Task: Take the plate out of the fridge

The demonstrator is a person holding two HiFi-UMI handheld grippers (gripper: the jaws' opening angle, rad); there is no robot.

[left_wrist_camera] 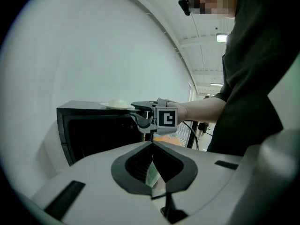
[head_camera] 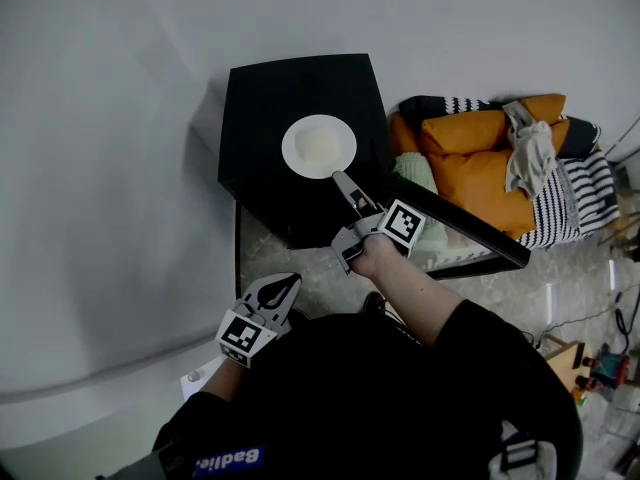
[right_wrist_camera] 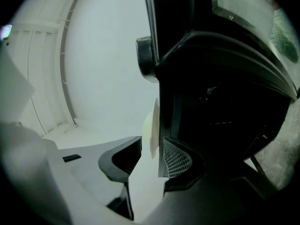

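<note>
A white plate (head_camera: 319,146) lies on top of the black mini fridge (head_camera: 270,98). My right gripper (head_camera: 345,190) is at the plate's near right rim. In the right gripper view the plate (right_wrist_camera: 153,125) shows edge-on against the fridge top (right_wrist_camera: 215,102), its rim between the jaws of my right gripper (right_wrist_camera: 152,161), which are open and do not press on it. The left gripper view shows the plate (left_wrist_camera: 117,104) and the right gripper (left_wrist_camera: 138,111) from the side. My left gripper (head_camera: 285,283) hangs lower, in front of the fridge, shut on nothing.
The fridge door (head_camera: 470,228) stands open to the right, with shelves behind it. Orange cushions and striped cloth (head_camera: 490,158) are piled at the right. A white wall (head_camera: 100,168) is close on the left. Cables lie on the floor (head_camera: 590,318) at the right.
</note>
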